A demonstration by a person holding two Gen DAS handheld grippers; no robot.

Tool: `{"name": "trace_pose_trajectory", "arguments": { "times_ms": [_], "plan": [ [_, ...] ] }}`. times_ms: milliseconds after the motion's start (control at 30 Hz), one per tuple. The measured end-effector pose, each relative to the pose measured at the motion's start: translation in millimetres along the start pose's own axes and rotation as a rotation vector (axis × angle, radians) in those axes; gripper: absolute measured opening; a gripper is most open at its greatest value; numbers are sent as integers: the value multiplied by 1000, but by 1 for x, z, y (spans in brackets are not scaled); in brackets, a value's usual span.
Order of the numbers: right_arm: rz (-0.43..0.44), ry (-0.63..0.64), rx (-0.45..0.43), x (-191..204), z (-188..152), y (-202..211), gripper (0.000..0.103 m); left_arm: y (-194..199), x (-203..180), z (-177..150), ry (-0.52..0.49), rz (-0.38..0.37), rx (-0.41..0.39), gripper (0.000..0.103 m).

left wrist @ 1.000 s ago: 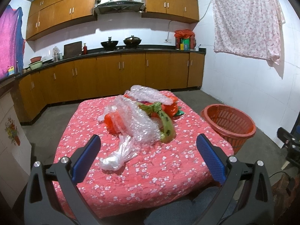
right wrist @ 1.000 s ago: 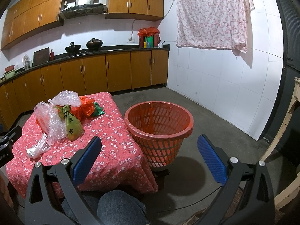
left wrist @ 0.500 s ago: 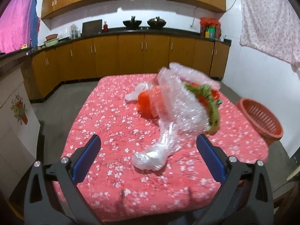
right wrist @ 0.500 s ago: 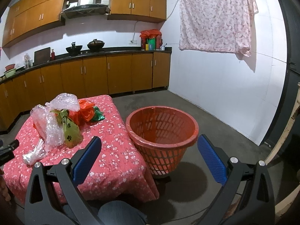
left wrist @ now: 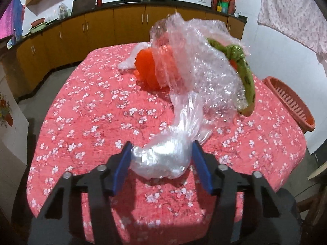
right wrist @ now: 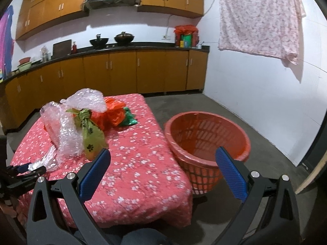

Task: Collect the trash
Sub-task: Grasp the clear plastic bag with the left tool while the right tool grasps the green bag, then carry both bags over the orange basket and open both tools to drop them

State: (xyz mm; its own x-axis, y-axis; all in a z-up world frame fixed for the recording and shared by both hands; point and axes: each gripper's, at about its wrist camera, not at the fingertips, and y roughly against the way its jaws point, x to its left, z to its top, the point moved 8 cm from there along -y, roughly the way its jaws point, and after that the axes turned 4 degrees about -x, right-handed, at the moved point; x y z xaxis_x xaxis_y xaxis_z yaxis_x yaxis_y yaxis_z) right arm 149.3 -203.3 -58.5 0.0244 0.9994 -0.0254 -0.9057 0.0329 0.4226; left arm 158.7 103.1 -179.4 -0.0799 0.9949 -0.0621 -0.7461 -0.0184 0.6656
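A heap of trash lies on the table with the red floral cloth (left wrist: 85, 110): a clear plastic bag (left wrist: 163, 159), bubble wrap (left wrist: 204, 65), an orange bag (left wrist: 147, 67) and a green bag (left wrist: 248, 85). My left gripper (left wrist: 161, 163) is low over the table's near side, its blue pads on both sides of the clear bag's bunched end and touching it. It also shows in the right wrist view (right wrist: 30, 168). My right gripper (right wrist: 163, 173) is open and empty, in the air between the table's right edge and the orange basket (right wrist: 206, 140).
The orange basket stands on the floor right of the table (left wrist: 290, 106) and looks empty. Wooden kitchen cabinets (right wrist: 122, 71) run along the back wall. A floral cloth (right wrist: 259, 18) hangs on the right wall. A green foil scrap (right wrist: 127, 119) lies behind the heap.
My left gripper has moved forward and down to the clear bag and its jaws have narrowed around the bag's end. My right gripper has stayed open, shifting slightly.
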Motion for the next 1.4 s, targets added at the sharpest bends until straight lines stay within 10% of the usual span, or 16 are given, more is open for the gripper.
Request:
{"name": "trace_pose_trajectory", "arguments": {
  "times_ms": [333, 867, 1067, 1400],
  "plan": [
    [137, 32, 67, 52, -2, -49, 97, -6, 21, 19, 53, -12, -32, 38],
    [362, 73, 234, 148, -10, -131, 50, -6, 68, 60, 174, 45, -83, 38],
    [391, 42, 280, 143, -17, -139, 18, -5, 63, 66, 167, 45, -97, 39],
    [422, 36, 223, 118, -12, -105, 14, 17, 54, 81, 166, 24, -151, 39]
  ]
}}
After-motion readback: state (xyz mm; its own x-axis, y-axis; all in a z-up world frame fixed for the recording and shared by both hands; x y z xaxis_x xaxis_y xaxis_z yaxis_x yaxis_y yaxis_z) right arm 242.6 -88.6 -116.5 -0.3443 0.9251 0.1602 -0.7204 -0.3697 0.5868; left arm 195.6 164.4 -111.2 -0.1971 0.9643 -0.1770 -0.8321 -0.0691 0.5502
